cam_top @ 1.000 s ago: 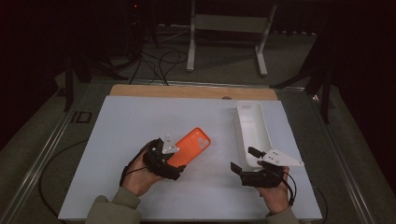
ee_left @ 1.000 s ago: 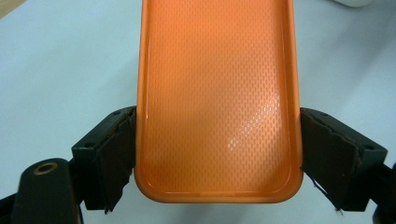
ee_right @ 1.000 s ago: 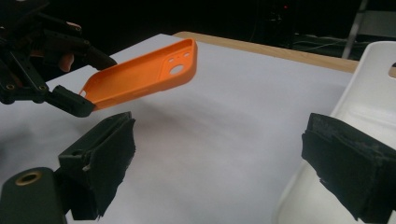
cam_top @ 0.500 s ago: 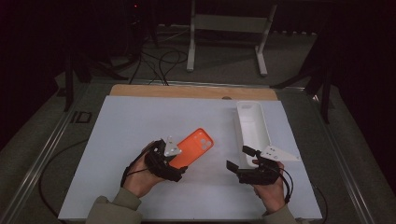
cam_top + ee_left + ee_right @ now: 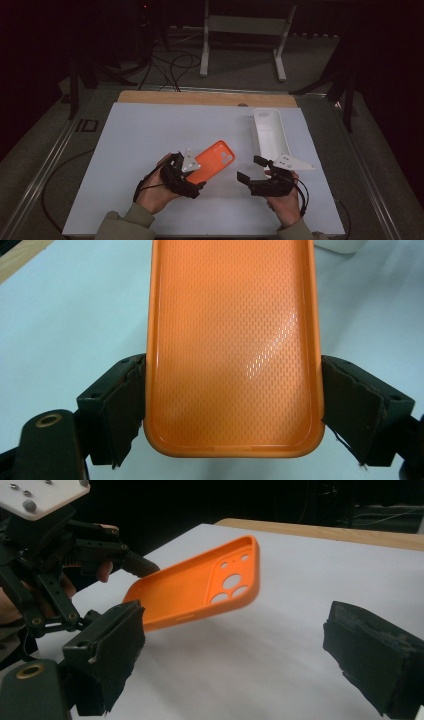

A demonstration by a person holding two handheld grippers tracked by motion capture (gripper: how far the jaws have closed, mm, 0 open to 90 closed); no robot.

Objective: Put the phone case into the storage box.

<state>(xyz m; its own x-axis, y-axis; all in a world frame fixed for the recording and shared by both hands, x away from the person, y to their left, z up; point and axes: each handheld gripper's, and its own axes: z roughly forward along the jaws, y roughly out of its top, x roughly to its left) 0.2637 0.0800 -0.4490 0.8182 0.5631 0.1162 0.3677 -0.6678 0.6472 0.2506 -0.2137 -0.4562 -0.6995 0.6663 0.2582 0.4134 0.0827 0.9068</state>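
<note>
An orange phone case (image 5: 212, 161) is held just above the white table top, tilted, with its camera holes at the far end. My left gripper (image 5: 194, 176) is shut on its near end. In the left gripper view both pads press the long sides of the case (image 5: 232, 340), whose textured inside faces the camera. My right gripper (image 5: 250, 169) stands open to the right of the case and points left at it. Through the right gripper view, the case (image 5: 200, 582) hangs ahead of the open right gripper (image 5: 240, 645), apart from it.
A white oblong tray (image 5: 270, 135) lies at the right of the white table top (image 5: 150, 135), just beyond my right hand. A wooden strip (image 5: 200, 97) runs along the far edge. A metal stand (image 5: 240, 30) and cables are on the floor behind.
My right gripper has edged slightly left toward the case. The left gripper keeps its hold on the case and has barely moved.
</note>
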